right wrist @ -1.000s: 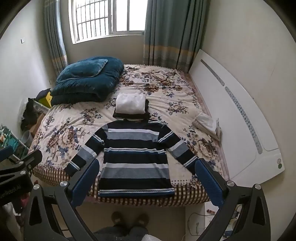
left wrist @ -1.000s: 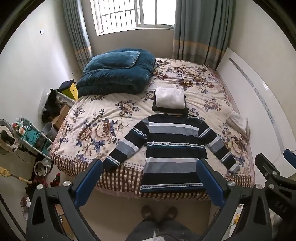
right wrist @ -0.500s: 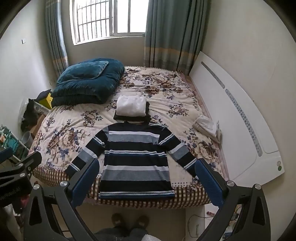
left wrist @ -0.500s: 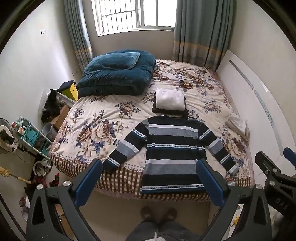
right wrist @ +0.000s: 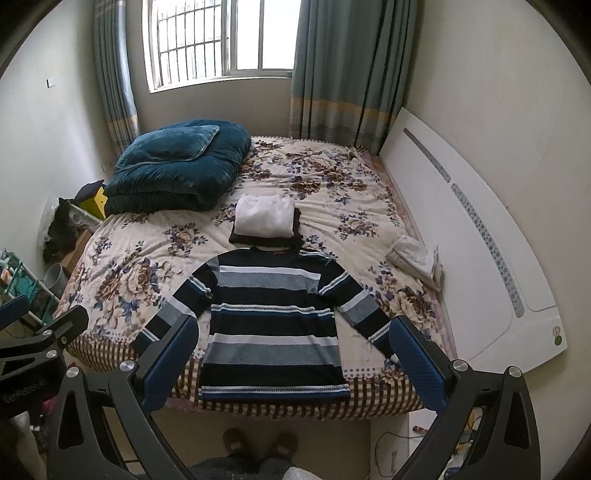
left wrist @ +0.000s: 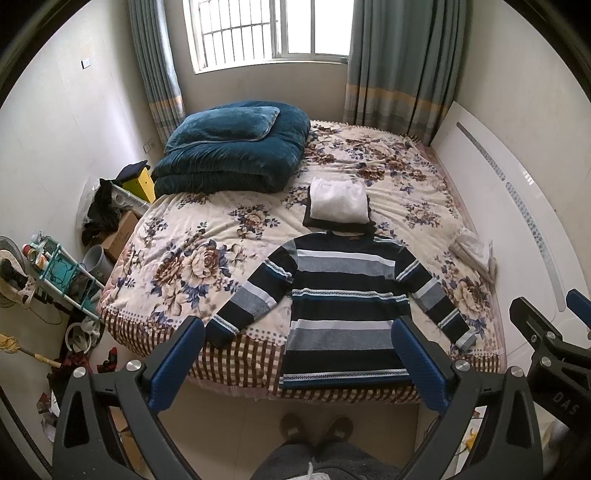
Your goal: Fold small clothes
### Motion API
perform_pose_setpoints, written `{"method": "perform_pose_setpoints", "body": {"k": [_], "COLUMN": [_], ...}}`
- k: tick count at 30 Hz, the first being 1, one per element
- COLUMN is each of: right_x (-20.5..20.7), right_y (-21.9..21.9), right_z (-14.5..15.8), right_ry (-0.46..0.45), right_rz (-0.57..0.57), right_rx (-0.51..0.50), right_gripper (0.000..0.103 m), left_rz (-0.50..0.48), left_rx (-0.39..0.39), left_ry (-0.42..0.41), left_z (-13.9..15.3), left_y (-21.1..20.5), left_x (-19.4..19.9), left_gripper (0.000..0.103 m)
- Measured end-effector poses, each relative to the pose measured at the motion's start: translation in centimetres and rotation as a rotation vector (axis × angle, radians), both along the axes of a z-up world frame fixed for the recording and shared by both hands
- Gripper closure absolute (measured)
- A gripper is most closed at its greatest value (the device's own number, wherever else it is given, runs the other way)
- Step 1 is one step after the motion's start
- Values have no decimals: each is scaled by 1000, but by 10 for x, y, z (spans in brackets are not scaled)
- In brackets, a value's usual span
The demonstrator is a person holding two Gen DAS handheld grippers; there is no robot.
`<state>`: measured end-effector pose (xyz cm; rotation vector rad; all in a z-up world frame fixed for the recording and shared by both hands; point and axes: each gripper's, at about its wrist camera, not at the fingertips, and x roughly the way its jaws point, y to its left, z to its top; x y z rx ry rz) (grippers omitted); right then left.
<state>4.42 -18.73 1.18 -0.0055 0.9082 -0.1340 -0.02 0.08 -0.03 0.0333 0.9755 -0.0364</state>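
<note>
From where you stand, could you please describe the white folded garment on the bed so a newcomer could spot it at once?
Start at the flowered bed and find the striped sweater spread flat at its near edge. Just past the sweater's collar lies the white folded garment, resting on a dark folded piece. It is plain white, unlike the teal quilt stack farther back on the left.

Both wrist views look down from above the bed's near edge, well back, facing the far window (left wrist: 273, 33). The left view sits further left. Both share the bed (right wrist: 332, 206), striped sweater (left wrist: 347, 306) and headboard.
</note>
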Motion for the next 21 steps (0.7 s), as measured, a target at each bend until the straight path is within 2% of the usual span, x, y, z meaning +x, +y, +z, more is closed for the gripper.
{"method": "perform_pose_setpoints", "body": {"k": [13, 21], "right_x": [-3, -2], "right_y": [3, 4], "right_z": [0, 3], "right_ry": [-6, -9], "right_rz": [-1, -1], "right_rx": [-1, -2], "right_gripper": [0, 0], "left_rz": [2, 2], "left_rx": [-1, -3], "left_ry": [-7, -16], "left_z": [7, 21], "left_y": [-5, -15], "left_x": [14, 32], "left_gripper": [0, 0]}}
